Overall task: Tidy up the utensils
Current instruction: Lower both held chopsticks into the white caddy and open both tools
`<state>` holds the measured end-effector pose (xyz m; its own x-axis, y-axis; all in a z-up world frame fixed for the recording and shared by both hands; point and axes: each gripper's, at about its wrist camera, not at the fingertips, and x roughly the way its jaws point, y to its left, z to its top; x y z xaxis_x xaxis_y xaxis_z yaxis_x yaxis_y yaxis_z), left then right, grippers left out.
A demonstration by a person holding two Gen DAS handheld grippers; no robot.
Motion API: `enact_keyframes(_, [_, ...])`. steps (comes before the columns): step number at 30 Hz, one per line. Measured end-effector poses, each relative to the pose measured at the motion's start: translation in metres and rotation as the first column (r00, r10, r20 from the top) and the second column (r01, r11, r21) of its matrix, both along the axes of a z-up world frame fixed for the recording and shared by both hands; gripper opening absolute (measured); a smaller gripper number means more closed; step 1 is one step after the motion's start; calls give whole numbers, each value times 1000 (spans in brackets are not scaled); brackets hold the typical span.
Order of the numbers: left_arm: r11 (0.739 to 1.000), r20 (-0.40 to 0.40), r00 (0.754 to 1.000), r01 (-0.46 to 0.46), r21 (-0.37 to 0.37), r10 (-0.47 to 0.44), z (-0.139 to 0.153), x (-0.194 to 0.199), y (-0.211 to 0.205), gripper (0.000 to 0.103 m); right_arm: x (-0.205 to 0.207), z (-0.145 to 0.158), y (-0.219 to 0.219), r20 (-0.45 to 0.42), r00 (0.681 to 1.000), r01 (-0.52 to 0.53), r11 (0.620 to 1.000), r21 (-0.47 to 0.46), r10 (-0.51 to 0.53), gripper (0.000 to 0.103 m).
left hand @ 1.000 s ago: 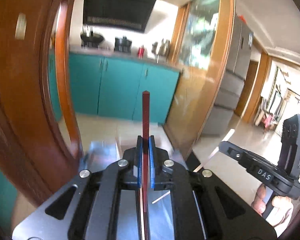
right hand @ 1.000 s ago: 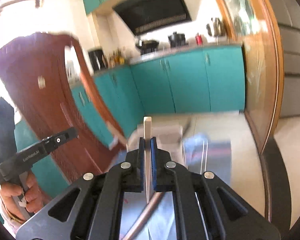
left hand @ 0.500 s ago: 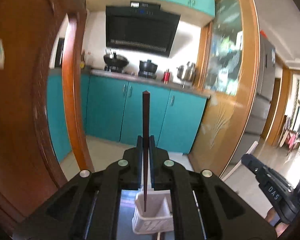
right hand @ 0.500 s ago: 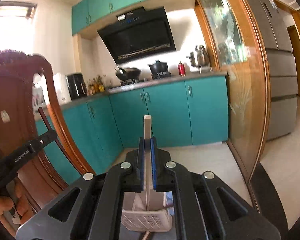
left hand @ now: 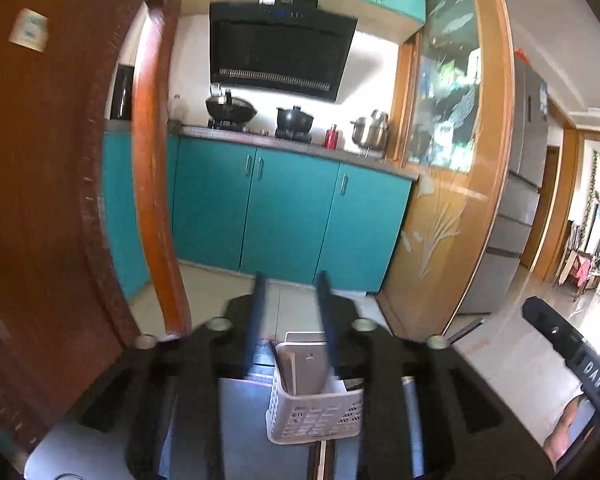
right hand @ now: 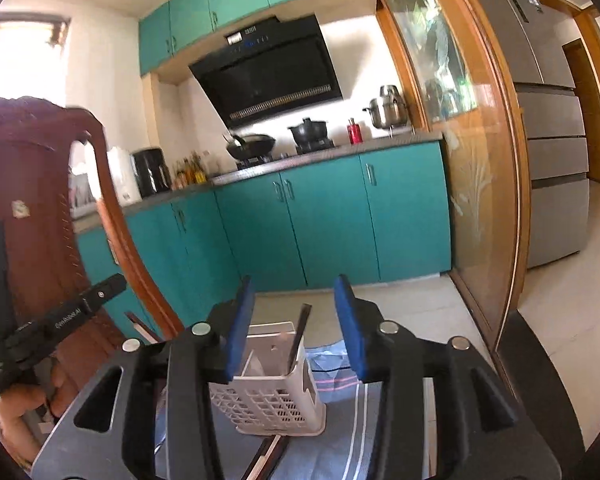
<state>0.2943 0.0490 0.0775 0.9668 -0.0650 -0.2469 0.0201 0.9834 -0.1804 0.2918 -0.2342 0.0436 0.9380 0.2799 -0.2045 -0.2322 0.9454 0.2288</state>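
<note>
Left gripper (left hand: 290, 320): jaws part-way apart and just been opening; nothing sits between the blue pads, which are blurred.
Right gripper (right hand: 298, 326): jaws likewise spread and just been opening; no pad presses on anything.
Basket (left hand: 314, 414): white plastic, boxy, its walls a lattice of small holes; it stands just below and ahead of both grippers on a striped grey-blue cloth (right hand: 340, 432).
Dark chopstick (right hand: 298, 338): slim, square-ended stick leaning in the basket, its top rising between the right gripper's pads without touching them.
Pale utensil (left hand: 306, 366): flat, smooth, light-coloured piece with rounded corners, upright in the basket, just under the left gripper's right pad.
Loose sticks (right hand: 266, 460): a dark one and a pale one lying on the cloth under the right gripper, in front of the basket.
Chair back (right hand: 32, 184): carved, glossy red-brown wood, left of both grippers.
Cabinets (right hand: 332, 216): flat teal doors with thin metal handles, well beyond the grippers.
Change: half a second ago each gripper pinched a stick upright over the basket, the left a dark red one, the right a pale one; both pairs of pads now stand empty.
</note>
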Motion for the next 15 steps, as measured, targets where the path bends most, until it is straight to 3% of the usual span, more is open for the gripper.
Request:
enact_keyframes(3, [998, 74, 997, -4, -68, 9, -10, -39, 17, 34, -31, -9, -16, 26, 999, -28, 1000, 8, 28, 44])
enact_keyframes(5, [992, 54, 999, 6, -124, 1, -31, -56, 29, 34, -40, -24, -24, 1, 999, -36, 999, 4, 36, 45])
enact_keyframes(7, [985, -60, 997, 41, -168, -52, -69, -53, 33, 34, -38, -42, -30, -56, 998, -15, 1000, -11, 15, 45])
enact_keyframes(9, [985, -230, 971, 27, -169, -65, -115, -38, 28, 30, -22, -68, -30, -166, 986, -7, 1000, -29, 2, 45])
enact_keyframes(11, [988, -377, 924, 4, -155, -63, -152, -24, 21, 28, -1, -94, -24, -311, 951, -14, 999, -43, 0, 45])
enact_keyframes(12, [992, -456, 888, -1, -129, -59, -174, -16, 14, 27, 10, -109, -18, -378, 926, -26, 998, -53, 4, 45])
enact_keyframes(15, [1000, -542, 841, 20, 4, -15, -199, -7, -5, 27, 21, -145, 4, -458, 889, -80, 989, -123, 15, 45])
